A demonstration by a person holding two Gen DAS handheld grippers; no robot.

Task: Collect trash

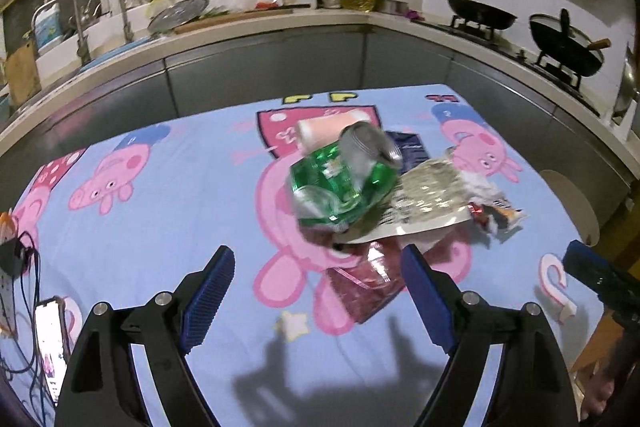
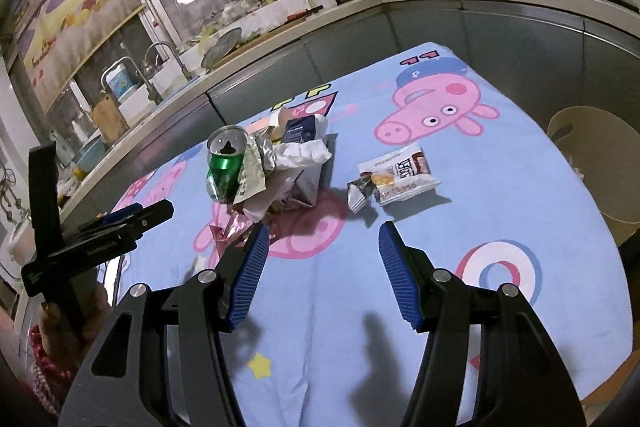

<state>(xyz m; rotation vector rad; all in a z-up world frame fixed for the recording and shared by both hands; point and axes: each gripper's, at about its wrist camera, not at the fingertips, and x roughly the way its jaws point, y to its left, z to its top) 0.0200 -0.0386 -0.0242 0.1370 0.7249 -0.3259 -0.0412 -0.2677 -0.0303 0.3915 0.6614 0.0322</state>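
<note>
The white printed snack packet is lying crosswise ahead of the right gripper, nearer than the left gripper; both fingers are gaping wide, empty.

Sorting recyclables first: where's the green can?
In the right wrist view the green can stands at the left edge of the trash pile, against the crumpled foil wrapper.

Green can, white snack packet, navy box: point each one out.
green can (image 2: 224, 165): right wrist view, on its green side wall.
white snack packet (image 2: 404, 173): right wrist view, middle of the printed face.
navy box (image 2: 299, 131): right wrist view, on its dark front panel.
</note>
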